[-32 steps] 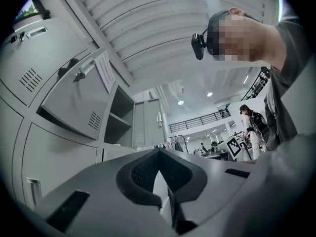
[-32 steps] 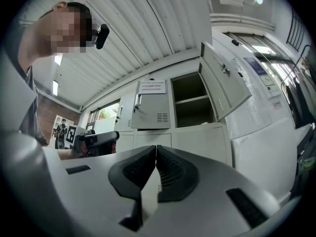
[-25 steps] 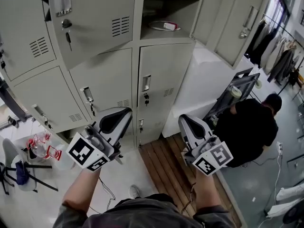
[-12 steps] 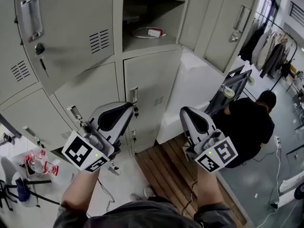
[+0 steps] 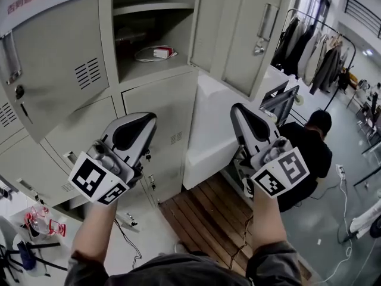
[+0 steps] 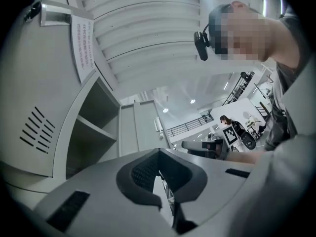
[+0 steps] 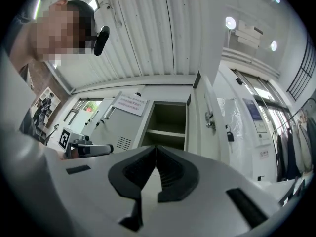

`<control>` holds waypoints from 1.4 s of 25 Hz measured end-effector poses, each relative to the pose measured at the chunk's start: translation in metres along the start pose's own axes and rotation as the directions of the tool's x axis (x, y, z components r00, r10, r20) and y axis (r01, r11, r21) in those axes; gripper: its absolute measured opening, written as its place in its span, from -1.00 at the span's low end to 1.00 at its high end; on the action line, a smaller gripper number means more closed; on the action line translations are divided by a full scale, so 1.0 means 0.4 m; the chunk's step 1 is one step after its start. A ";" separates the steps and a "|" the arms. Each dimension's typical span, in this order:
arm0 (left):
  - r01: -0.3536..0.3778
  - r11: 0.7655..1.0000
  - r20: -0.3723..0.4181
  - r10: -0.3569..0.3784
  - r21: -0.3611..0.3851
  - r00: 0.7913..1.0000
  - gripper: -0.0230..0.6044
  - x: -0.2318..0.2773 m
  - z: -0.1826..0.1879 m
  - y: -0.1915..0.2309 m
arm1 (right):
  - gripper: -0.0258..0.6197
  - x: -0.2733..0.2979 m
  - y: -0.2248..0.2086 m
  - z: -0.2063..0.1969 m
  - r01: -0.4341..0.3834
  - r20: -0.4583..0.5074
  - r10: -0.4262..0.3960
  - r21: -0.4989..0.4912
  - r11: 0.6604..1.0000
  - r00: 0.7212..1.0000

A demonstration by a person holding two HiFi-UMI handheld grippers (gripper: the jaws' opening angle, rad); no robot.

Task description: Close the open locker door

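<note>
Locker door (image 5: 247,46): stood swung open, hinged just right of the open compartment (image 5: 152,34). Left gripper (image 5: 146,124): below the compartment, jaws clenched, holding nothing. Right gripper (image 5: 241,115): lower right of the compartment, jaws clenched, empty.

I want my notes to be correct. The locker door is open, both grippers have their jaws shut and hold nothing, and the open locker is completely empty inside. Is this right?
Not quite: the open locker is not empty. The head view shows a coil of white cable lying on its floor, under a shelf. The rest stands.
</note>
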State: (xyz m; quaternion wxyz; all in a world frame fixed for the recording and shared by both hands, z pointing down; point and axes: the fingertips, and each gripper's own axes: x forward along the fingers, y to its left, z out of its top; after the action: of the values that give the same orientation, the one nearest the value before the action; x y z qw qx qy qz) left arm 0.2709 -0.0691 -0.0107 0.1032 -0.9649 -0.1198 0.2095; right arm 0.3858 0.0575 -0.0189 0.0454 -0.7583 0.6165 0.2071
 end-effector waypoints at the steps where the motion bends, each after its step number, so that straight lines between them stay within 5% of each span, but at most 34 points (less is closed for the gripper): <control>1: 0.003 1.000 0.005 -0.003 0.002 1.000 -0.88 0.015 0.005 0.002 | -0.85 0.001 -0.019 0.019 0.009 0.008 -0.009 -0.013 1.000 1.000; 17: 0.076 0.996 0.071 -0.079 0.050 0.994 -0.89 0.225 0.050 -0.013 | -0.84 0.013 -0.278 0.236 0.130 0.120 -0.115 -0.128 0.983 0.986; 35: 0.087 0.990 0.101 -0.098 0.111 0.990 -0.88 0.350 0.066 -0.003 | -0.84 0.073 -0.388 0.287 0.049 0.153 -0.032 -0.111 0.993 0.988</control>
State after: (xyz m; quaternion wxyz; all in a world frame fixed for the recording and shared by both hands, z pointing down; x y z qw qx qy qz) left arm 0.3831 -0.0257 -0.0872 0.1573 -0.9389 -0.1585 0.2617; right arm 0.5088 0.1045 -0.1632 0.0527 -0.7542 0.5828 0.2980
